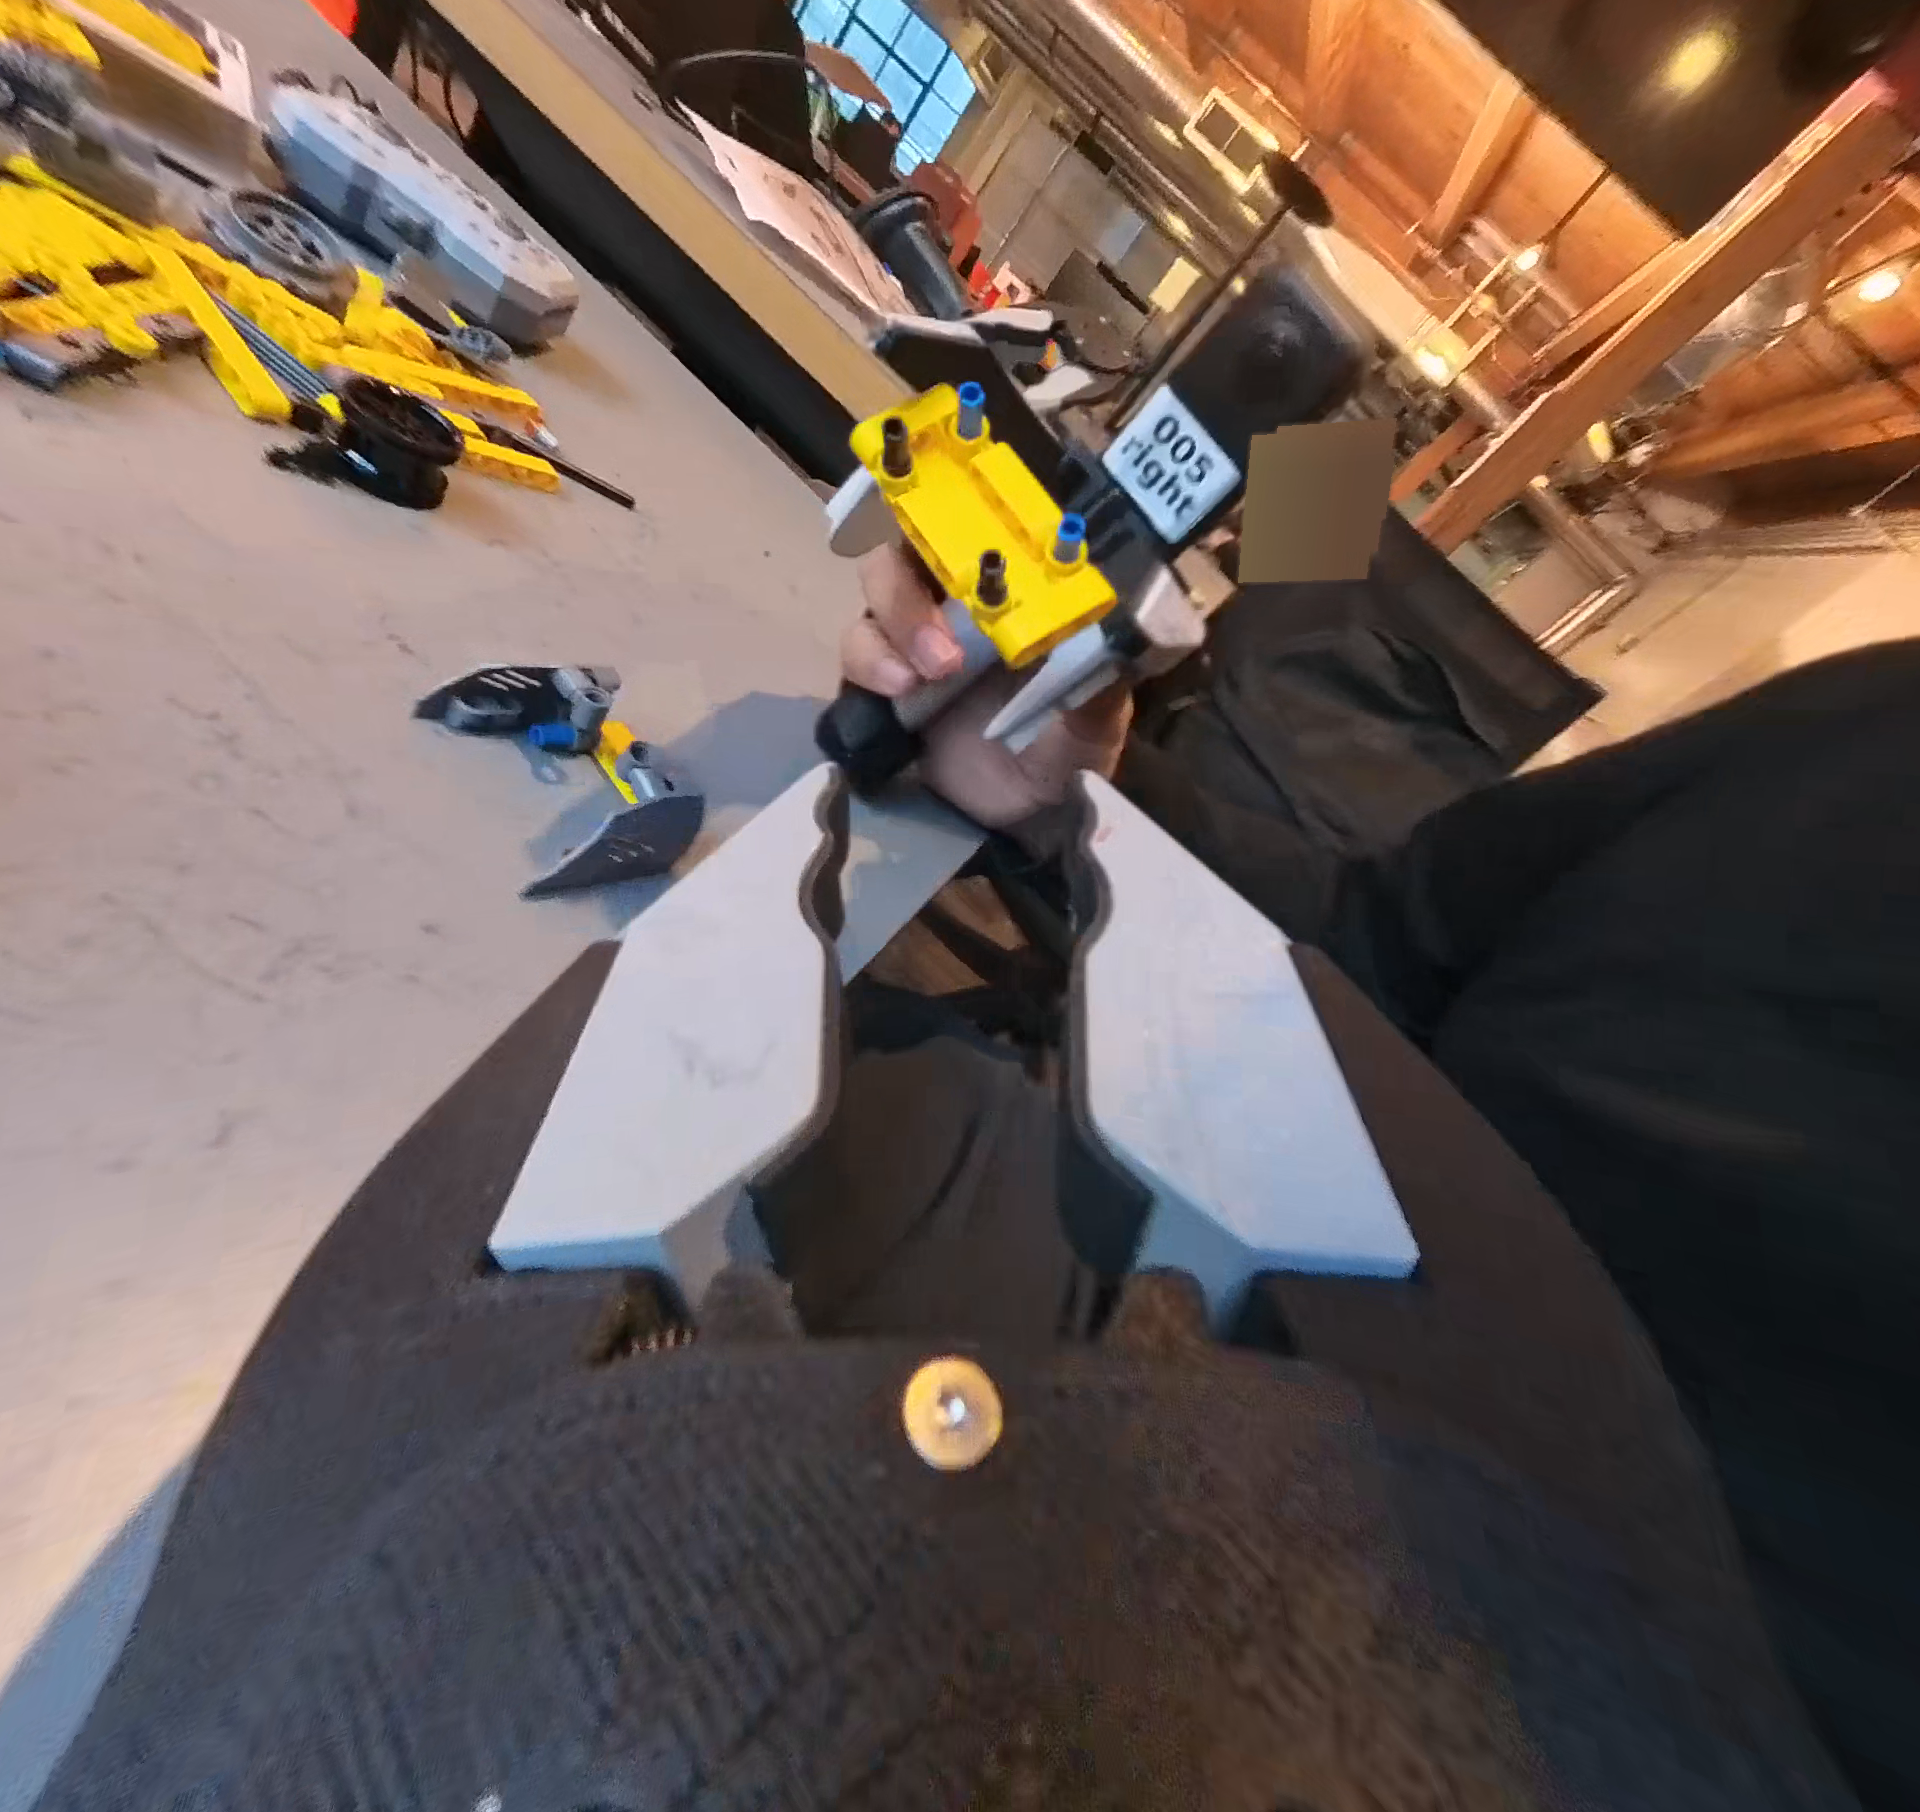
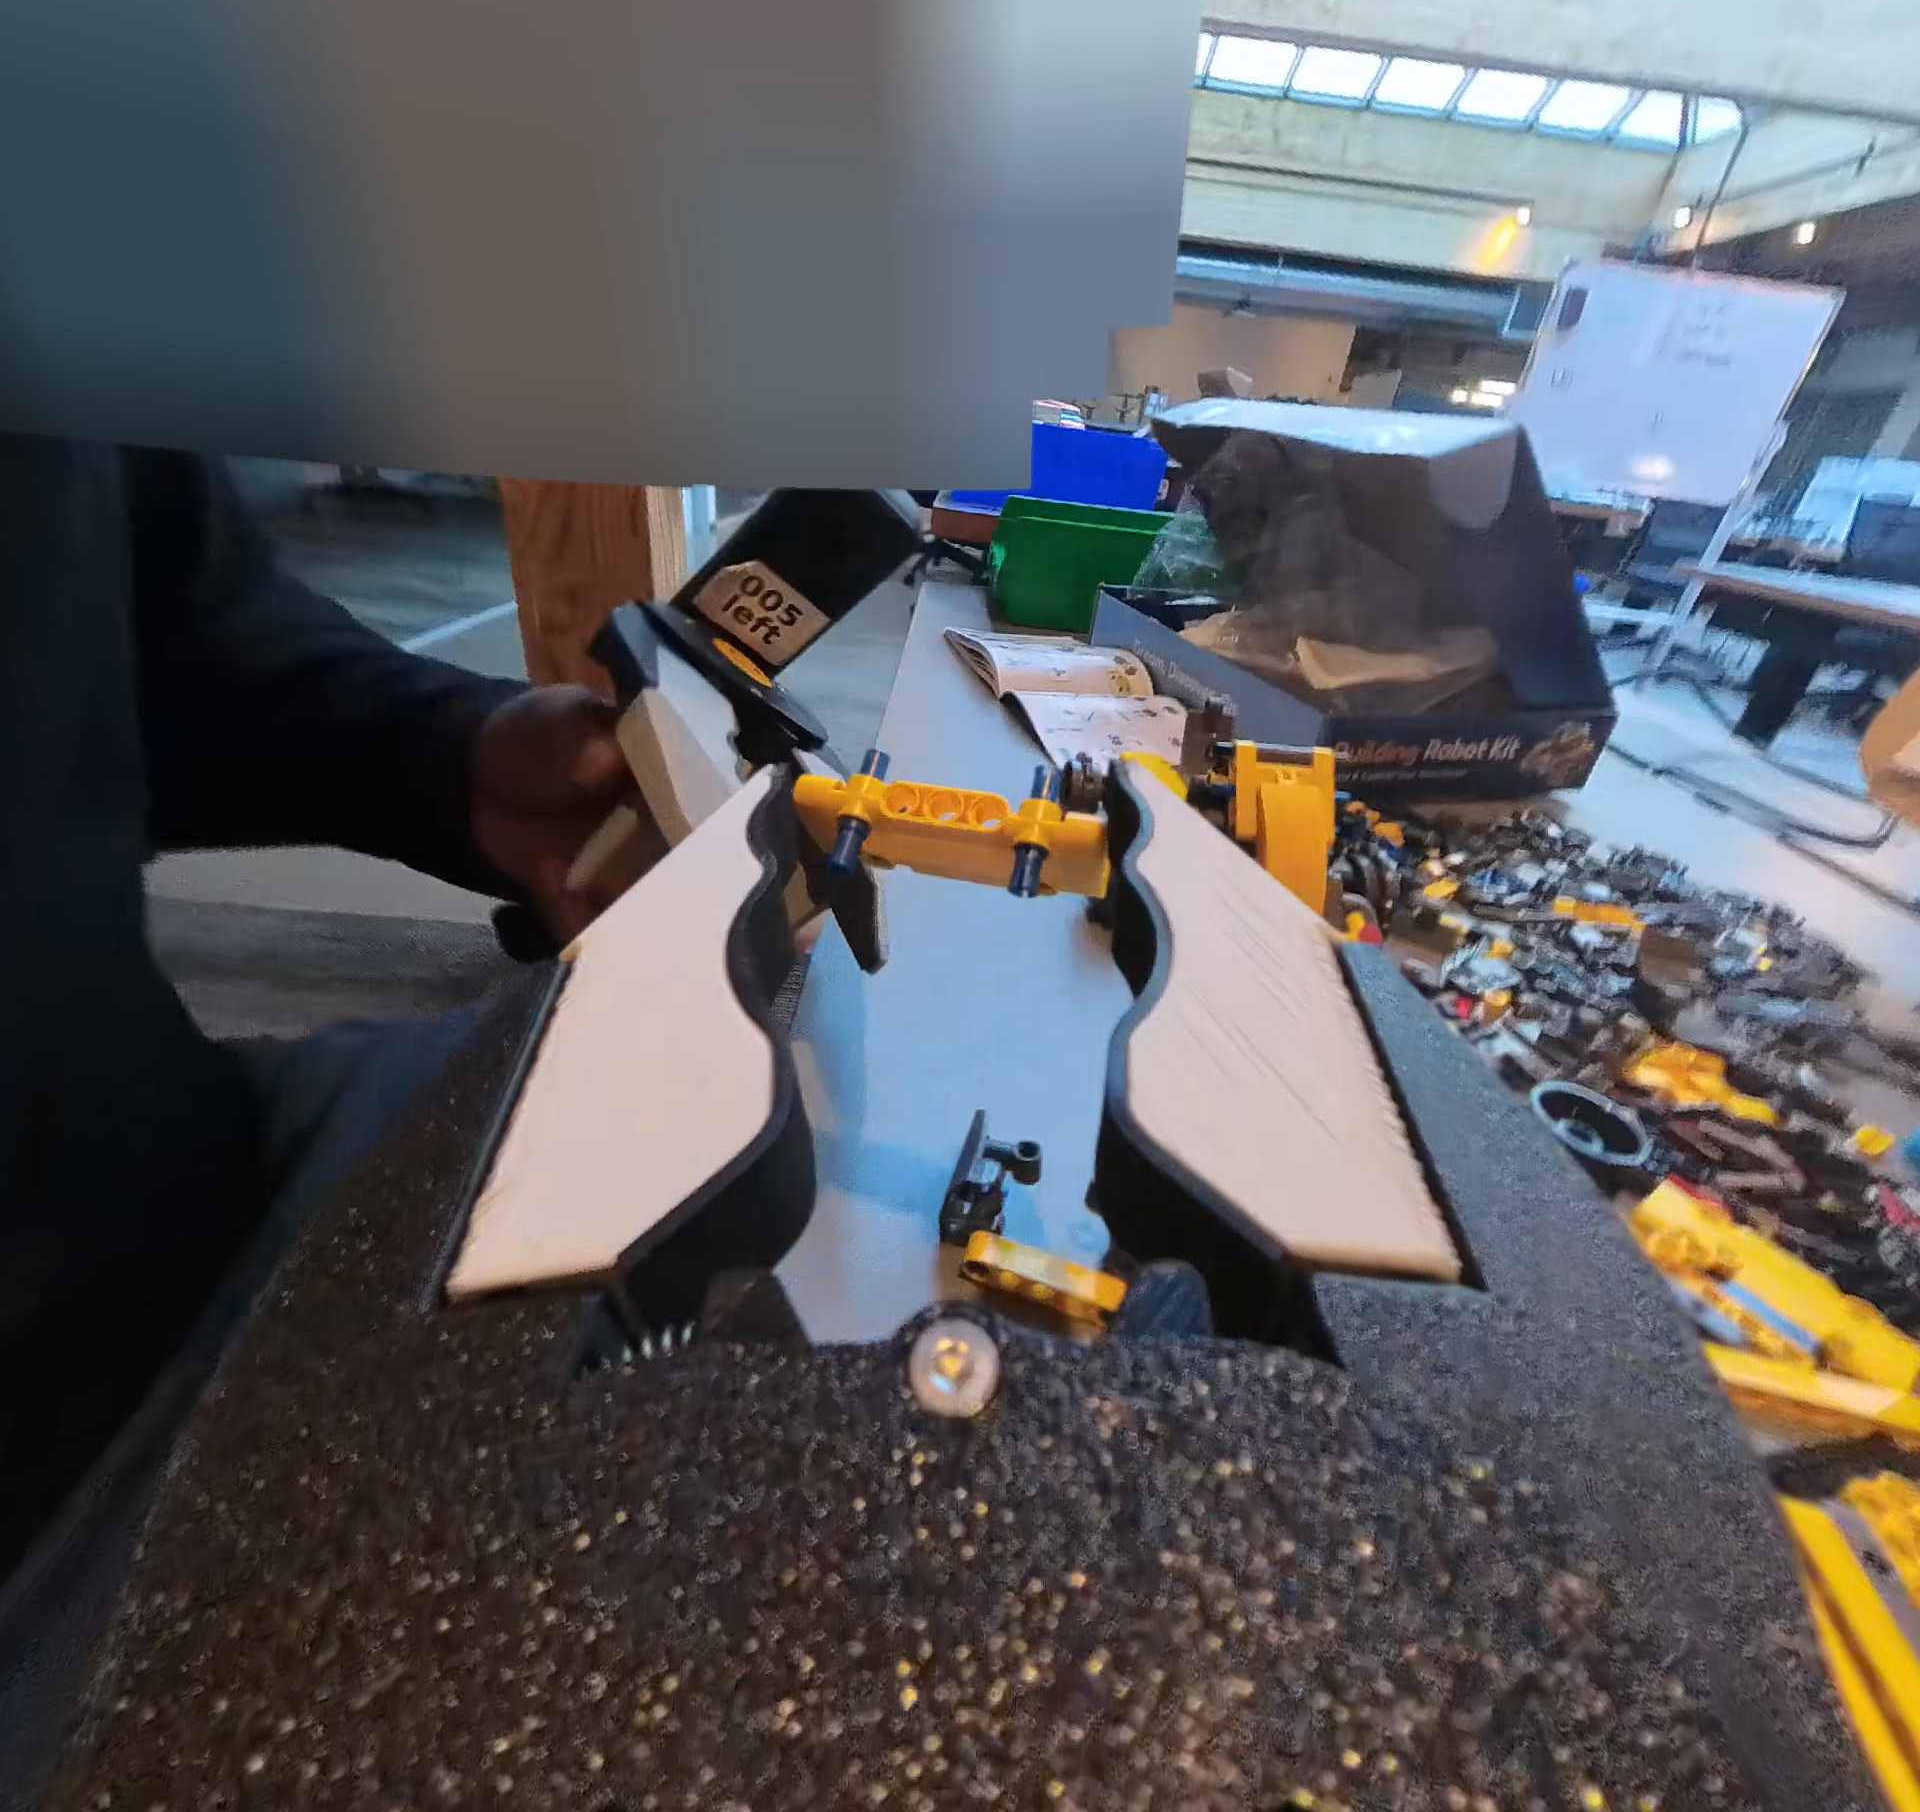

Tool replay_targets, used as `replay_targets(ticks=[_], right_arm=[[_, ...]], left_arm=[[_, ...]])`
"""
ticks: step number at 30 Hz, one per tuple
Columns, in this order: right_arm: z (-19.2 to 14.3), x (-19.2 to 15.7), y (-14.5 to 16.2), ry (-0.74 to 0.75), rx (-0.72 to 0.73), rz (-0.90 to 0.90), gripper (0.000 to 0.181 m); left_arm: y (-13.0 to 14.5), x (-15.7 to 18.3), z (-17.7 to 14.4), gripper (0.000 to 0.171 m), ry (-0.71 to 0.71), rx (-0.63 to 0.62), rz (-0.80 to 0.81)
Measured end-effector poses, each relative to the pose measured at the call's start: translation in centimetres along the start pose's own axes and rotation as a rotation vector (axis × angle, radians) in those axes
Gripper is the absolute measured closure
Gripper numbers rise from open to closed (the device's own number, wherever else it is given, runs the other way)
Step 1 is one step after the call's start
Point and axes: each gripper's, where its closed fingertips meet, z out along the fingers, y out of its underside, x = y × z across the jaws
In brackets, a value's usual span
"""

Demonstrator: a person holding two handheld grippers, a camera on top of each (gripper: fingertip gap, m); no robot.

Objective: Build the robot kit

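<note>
The right gripper [image 2: 951, 832] clamps a yellow pinned brick [image 2: 951, 822] endwise between its fingers, lifted above the tabletop [image 2: 966, 1014] edge (pins exposed); the left gripper [image 1: 956, 806], fingers apart and empty, faces it closely.

Yellow brick frame [image 2: 951, 825] with blue and black pins, clamped crosswise between the right gripper [image 2: 951, 832] fingertips, held above the grey table [image 2: 966, 1014]. Left gripper [image 1: 951, 827] spread, empty, just beside.
</note>
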Motion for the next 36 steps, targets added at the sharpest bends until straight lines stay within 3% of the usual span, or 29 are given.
replay_targets(ticks=[5,12,14,18,30,36], right_arm=[[1.0,-1.8,0.4,-0.029,-0.022,-0.173,0.121],[1.6,-3.0,0.6,-0.044,-0.023,-0.239,0.121],[1.9,-3.3,0.8,-0.051,-0.033,-0.248,0.122],[2.0,-2.9,1.2,-0.016,-0.059,-0.261,0.121],[3.3,-1.1,3.2,0.090,-0.197,-0.380,0.127],[3.3,-0.6,3.2,0.099,-0.187,-0.340,0.128]], left_arm=[[-1.5,0.1,-0.8,0.138,0.065,0.092,-0.175],[-0.9,1.7,-0.8,0.140,0.133,0.039,-0.234],[-0.7,2.3,-0.8,0.147,0.186,0.029,-0.283],[-0.8,1.7,-0.9,0.149,0.165,0.033,-0.298],[-1.7,-2.1,-3.2,0.151,-0.440,-0.040,0.352],[-1.9,-3.1,-3.4,0.161,-0.525,-0.072,0.462]])
